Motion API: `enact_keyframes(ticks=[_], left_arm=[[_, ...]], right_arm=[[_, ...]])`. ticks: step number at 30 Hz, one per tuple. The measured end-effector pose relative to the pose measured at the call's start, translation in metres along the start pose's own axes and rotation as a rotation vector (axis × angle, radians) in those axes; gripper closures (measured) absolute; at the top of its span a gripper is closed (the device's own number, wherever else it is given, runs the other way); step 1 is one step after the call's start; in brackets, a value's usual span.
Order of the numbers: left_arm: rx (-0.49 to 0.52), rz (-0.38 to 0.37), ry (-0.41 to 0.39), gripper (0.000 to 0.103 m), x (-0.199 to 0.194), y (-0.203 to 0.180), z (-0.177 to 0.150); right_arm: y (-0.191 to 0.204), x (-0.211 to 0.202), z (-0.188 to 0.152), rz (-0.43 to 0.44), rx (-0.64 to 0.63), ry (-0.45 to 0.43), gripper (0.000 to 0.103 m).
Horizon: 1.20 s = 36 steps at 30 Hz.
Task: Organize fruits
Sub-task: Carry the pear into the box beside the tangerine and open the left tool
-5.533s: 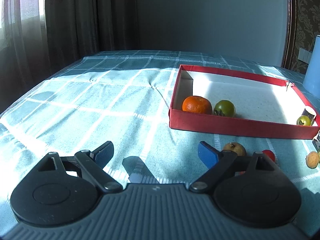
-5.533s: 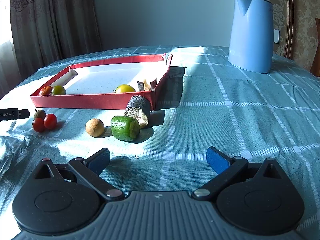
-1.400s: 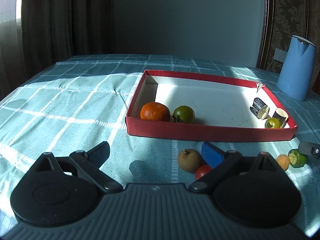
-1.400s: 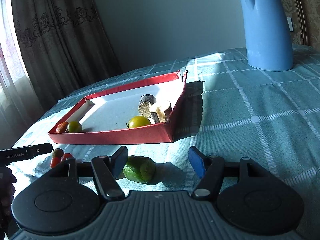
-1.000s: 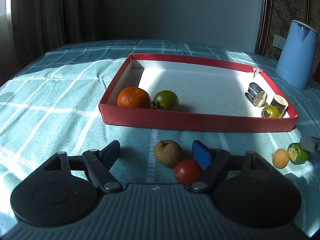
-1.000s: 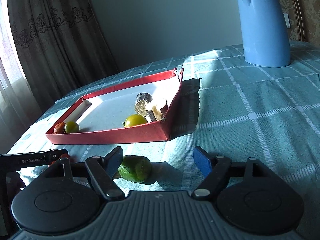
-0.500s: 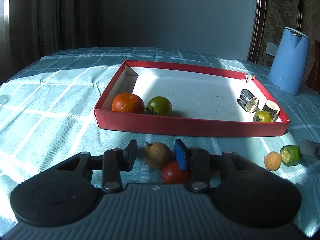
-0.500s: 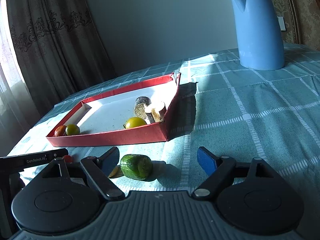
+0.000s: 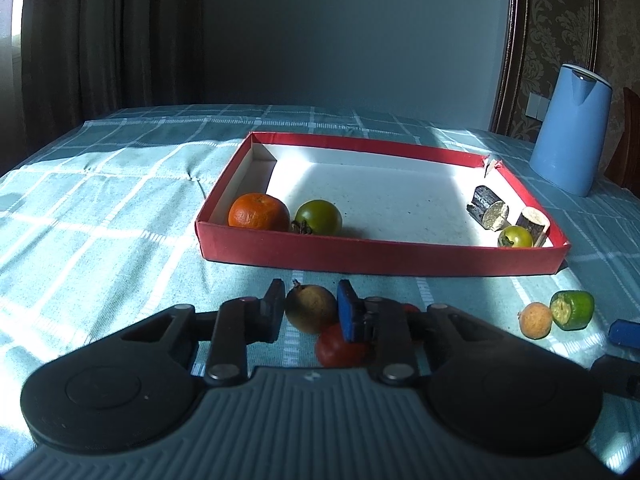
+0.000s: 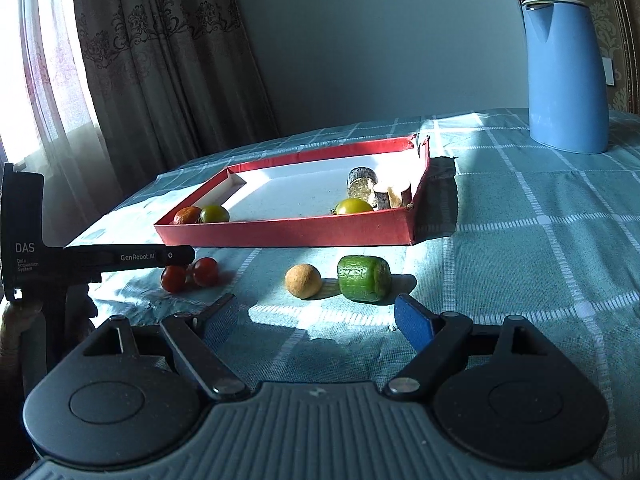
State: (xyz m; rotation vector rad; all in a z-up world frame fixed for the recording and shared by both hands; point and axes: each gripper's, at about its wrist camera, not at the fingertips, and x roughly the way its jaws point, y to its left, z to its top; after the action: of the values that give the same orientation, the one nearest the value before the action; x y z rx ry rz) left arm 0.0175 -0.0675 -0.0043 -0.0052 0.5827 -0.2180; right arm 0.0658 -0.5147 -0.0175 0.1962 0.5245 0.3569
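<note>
The red tray [image 9: 380,258] lies just beyond the left gripper [image 9: 311,310] and holds five pieces: an orange [image 9: 259,212], two green tomatoes, two dark log chunks. The left gripper pinches a brown fruit [image 9: 311,309] on the cloth beside two red tomatoes [image 10: 188,274]. The right gripper [image 10: 316,318] is spread wide, holding nothing, near a green chunk [image 10: 364,278] and a tan ball [image 10: 303,281].

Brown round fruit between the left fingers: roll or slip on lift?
The brown round fruit looks near-spherical, so it would probably roll if released. The left gripper pads flank its widest part, so slip seems unlikely. Its skin looks matte, likely grippy.
</note>
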Motion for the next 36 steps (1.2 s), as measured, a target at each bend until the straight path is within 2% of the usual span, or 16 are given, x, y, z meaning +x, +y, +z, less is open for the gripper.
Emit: enact_keyframes(ticks=[4, 8, 9, 11, 12, 19, 25, 31, 36], left_arm=[[-0.002, 0.016, -0.029, 0.078, -0.005, 0.0, 0.0], [0.021, 0.04, -0.081, 0.078, -0.012, -0.003, 0.001], [0.034, 0.043, -0.087, 0.078, -0.013, -0.004, 0.001], [0.054, 0.056, -0.096, 0.078, -0.014, -0.007, 0.002], [0.056, 0.054, -0.098, 0.078, -0.014, -0.007, 0.002], [0.066, 0.082, -0.118, 0.078, -0.015, -0.008, 0.016], [0.08, 0.121, -0.159, 0.078, -0.013, -0.009, 0.046], [0.107, 0.18, -0.169, 0.078, 0.008, -0.013, 0.072], [0.117, 0.211, -0.143, 0.078, 0.037, -0.013, 0.083]], right_arm=[[0.016, 0.005, -0.003, -0.03, -0.085, 0.053, 0.018], [0.034, 0.014, -0.007, -0.121, -0.178, 0.115, 0.016], [0.038, 0.016, -0.008, -0.147, -0.195, 0.124, 0.013], [0.043, 0.019, -0.011, -0.206, -0.218, 0.129, 0.001], [0.044, 0.02, -0.012, -0.217, -0.223, 0.129, 0.0], [0.038, 0.02, -0.013, -0.203, -0.203, 0.117, 0.0], [0.038, 0.02, -0.012, -0.199, -0.199, 0.116, 0.0], [0.038, 0.02, -0.013, -0.198, -0.198, 0.115, 0.0], [0.038, 0.019, -0.013, -0.198, -0.197, 0.115, 0.0]])
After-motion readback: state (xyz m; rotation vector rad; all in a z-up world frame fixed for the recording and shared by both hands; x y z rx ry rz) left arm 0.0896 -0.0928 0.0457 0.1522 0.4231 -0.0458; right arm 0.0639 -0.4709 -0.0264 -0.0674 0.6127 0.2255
